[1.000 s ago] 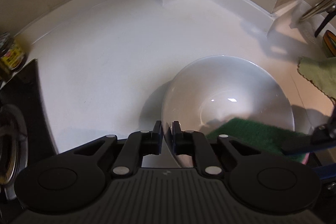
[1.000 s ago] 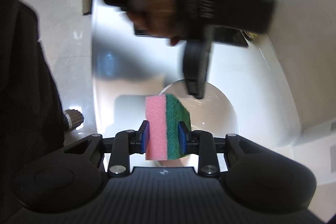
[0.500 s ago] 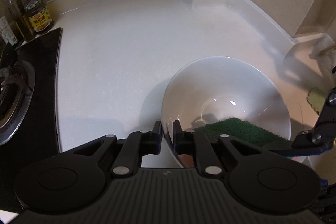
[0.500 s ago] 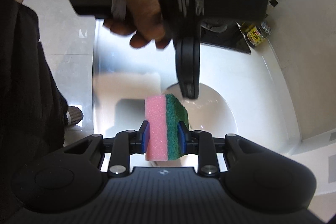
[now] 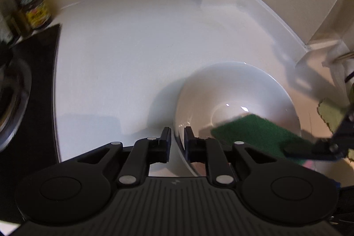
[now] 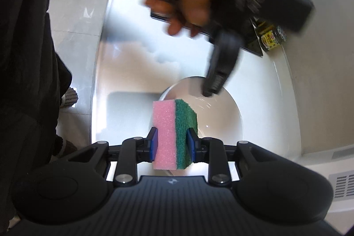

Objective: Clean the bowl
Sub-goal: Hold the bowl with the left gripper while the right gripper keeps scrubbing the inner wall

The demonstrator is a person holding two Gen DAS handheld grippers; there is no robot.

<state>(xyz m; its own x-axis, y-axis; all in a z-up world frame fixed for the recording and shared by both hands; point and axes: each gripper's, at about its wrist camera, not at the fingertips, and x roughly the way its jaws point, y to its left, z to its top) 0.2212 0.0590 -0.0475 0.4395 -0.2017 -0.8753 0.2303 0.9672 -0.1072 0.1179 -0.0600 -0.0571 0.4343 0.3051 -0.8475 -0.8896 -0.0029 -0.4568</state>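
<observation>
White countertop [image 5: 124,54] across most of the left-wrist frame. White bowl [image 5: 234,98] lower right, rim between the left gripper [image 5: 177,136] pads, jaws just opening, pads apart from the rim. Right gripper [image 6: 172,143] clamped on pink-green sponge [image 6: 174,134], lower centre, over the bowl. Yellow-labelled jar [image 5: 36,11] upper left (writing unreadable).

White counter [image 5: 132,54] bears a white bowl [image 5: 232,90], labelled jars [image 5: 36,11] at its edge, and a black hob [image 5: 28,92].
</observation>
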